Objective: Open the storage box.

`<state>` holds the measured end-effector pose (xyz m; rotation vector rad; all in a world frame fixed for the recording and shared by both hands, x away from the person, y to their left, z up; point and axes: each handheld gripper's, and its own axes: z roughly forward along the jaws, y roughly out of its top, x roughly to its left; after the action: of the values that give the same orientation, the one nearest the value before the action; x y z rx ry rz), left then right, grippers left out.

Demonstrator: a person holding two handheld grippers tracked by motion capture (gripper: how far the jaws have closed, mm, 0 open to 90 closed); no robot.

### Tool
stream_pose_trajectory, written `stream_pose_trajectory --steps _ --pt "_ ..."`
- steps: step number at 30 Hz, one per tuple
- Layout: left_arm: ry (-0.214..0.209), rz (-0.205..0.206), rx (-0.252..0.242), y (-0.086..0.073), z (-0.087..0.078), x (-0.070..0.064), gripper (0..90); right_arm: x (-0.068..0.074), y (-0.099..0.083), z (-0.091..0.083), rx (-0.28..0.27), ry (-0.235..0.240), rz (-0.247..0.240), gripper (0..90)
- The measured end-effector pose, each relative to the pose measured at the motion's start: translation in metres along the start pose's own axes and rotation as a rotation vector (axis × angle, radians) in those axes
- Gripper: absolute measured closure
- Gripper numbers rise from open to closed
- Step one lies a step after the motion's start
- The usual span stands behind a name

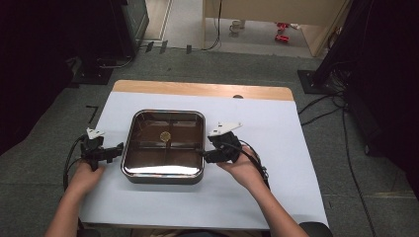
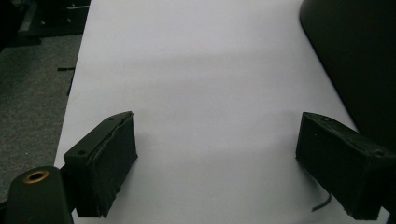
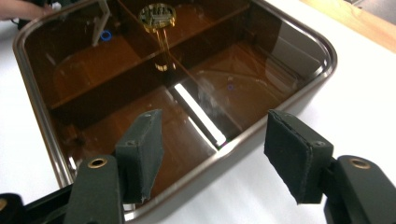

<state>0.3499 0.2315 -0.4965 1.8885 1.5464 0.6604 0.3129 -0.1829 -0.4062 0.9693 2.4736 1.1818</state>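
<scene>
A square box [image 1: 163, 145] with a dark see-through lid and a small gold knob [image 1: 165, 135] in the middle of the lid stands on the white sheet [image 1: 276, 148] in the centre of the table. The left gripper [image 1: 117, 149] waits at 9 o'clock from the box, very near its side, and its jaws are spread with only white sheet between them; the dark wall of the box [image 2: 355, 56] is at the right edge of the left gripper view. The right gripper [image 1: 206, 155] is at 3 o'clock, also with jaws spread, and in the right gripper view one jaw is over the lid and the other outside the rim [image 3: 261, 135]. I judge that the step in hand is the approach to the box from both sides, before any grasp. The next move probably calls for closing on the rim on each side at the same height, so that the box or its lid rises level and does not tip.
</scene>
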Motion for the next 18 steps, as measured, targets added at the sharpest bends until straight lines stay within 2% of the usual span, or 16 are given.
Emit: stream_pose_trajectory --steps 8,10,18 --pt "0.000 0.000 0.000 0.000 0.000 0.000 12.2 0.006 0.018 0.019 -0.012 0.023 -0.028 40.2" --pt "0.000 0.000 0.000 0.000 0.000 0.000 12.2 0.008 0.023 0.026 -0.009 0.036 -0.023 40.8" --pt "0.000 -0.002 0.000 0.000 0.000 0.000 12.3 0.011 0.033 0.040 -0.016 0.040 -0.023 42.3"
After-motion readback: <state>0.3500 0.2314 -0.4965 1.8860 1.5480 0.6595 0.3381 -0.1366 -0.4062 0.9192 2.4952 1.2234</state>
